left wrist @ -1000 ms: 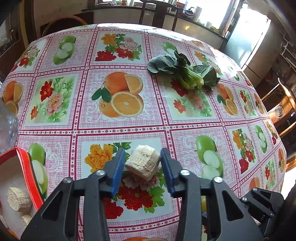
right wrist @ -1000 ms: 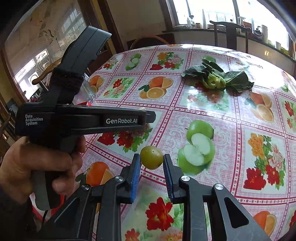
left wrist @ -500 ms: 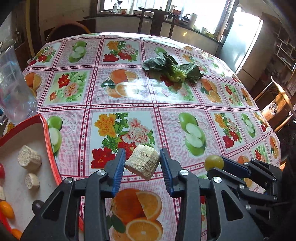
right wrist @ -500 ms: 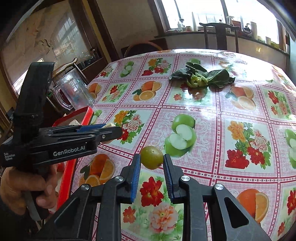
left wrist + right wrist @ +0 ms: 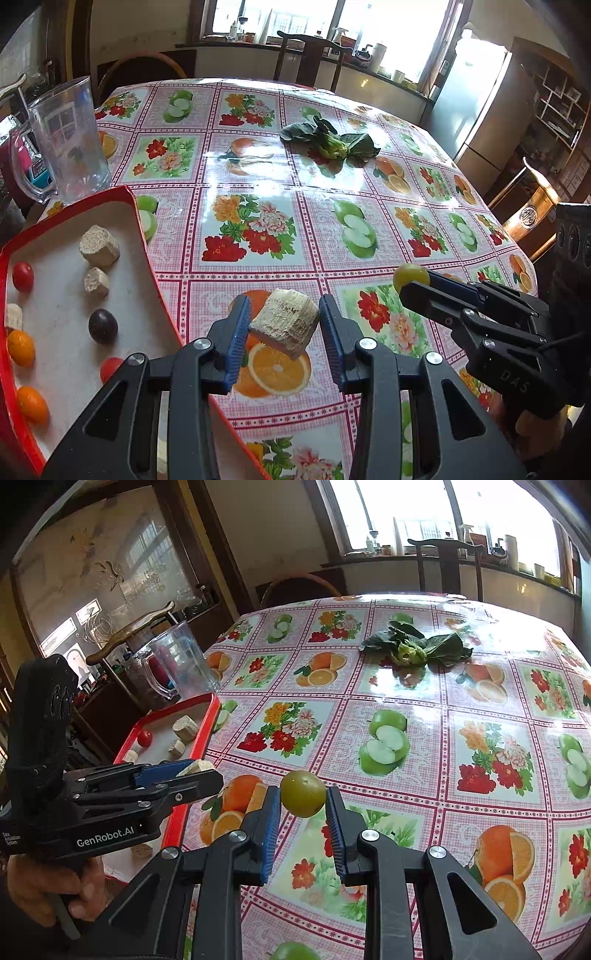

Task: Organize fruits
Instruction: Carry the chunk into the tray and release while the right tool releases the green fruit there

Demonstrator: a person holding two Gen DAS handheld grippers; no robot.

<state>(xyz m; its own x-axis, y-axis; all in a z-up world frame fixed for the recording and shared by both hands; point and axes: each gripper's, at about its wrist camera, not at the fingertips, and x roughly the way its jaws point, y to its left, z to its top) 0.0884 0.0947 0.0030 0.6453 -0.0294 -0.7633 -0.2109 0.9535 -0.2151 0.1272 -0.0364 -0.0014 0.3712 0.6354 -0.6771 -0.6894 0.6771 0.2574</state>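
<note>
My left gripper (image 5: 284,326) is shut on a pale beige fibrous chunk (image 5: 286,326), held above the tablecloth just right of the red tray (image 5: 142,225). The tray holds two similar chunks (image 5: 99,245), red tomatoes (image 5: 23,276), a dark plum (image 5: 102,325) and small oranges (image 5: 21,348). My right gripper (image 5: 301,808) is shut on a small green round fruit (image 5: 303,793), held above the table to the right of the left gripper; that fruit also shows in the left wrist view (image 5: 410,276). The tray shows in the right wrist view (image 5: 207,723).
A clear plastic pitcher (image 5: 68,138) stands behind the tray at the table's left edge. A leafy green vegetable (image 5: 330,142) lies in the far middle of the fruit-print tablecloth (image 5: 258,173). Chairs (image 5: 306,55) and a counter stand beyond the table.
Both grippers have drawn back toward the near left with their loads still held. The red tray and the pitcher have come further into view.
</note>
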